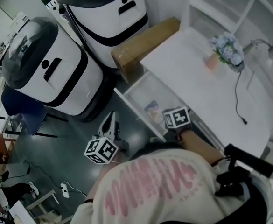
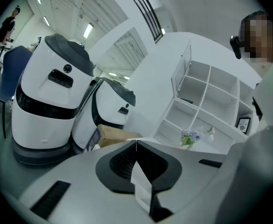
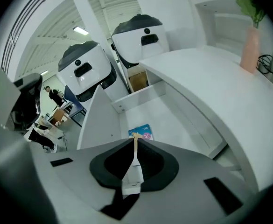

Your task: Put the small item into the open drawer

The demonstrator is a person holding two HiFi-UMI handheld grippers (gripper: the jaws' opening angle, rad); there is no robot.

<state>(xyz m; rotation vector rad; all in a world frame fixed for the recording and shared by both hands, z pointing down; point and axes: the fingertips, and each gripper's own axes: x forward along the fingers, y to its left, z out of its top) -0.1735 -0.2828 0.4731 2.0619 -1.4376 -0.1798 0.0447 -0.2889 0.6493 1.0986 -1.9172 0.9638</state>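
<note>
Right gripper (image 3: 135, 136) clenched empty, tilted steeply down over the open drawer (image 3: 173, 115) holding a blue packet (image 3: 146, 131); left gripper (image 2: 136, 143) clenched, near level

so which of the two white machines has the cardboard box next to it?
The machine at the head view's top centre: the cardboard box lies just right of it. The other machine stands further left, clear of the box.

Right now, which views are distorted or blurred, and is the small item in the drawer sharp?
Left gripper view: strong fisheye, dark corners, the shelf unit bows, ceiling lights glare mildly. Right gripper view: same fisheye; the small item in the drawer is clear, its print unreadable. Head view: even light, slightly soft.
</note>
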